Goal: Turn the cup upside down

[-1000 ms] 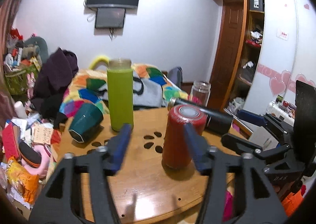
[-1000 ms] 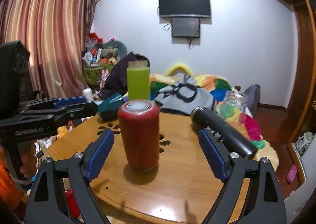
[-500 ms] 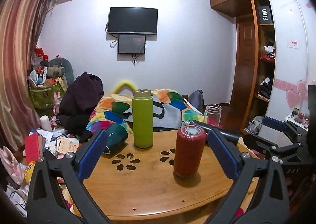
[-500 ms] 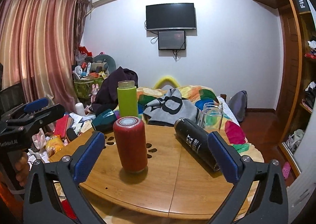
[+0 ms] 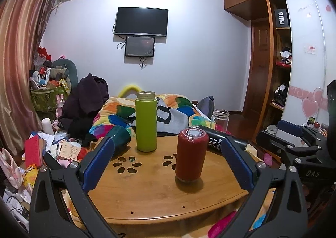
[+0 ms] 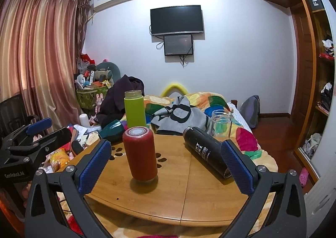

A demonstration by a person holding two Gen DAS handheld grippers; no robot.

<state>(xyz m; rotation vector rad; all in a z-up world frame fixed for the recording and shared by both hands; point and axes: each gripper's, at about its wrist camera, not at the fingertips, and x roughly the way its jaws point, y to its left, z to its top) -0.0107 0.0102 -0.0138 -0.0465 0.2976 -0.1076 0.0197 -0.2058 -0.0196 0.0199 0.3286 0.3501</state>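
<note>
Cup [image 5: 190, 155] in red stands on end near the middle of the round wooden table [image 5: 147, 200], apparently already flipped. The left gripper [image 5: 168, 163] and right gripper [image 6: 166, 166] both hang spread wide and empty, back from the table's near edge. One risk: a careless reach could knock the tall cup over toward the black bottle [image 6: 206, 152] lying near the right edge.
</note>
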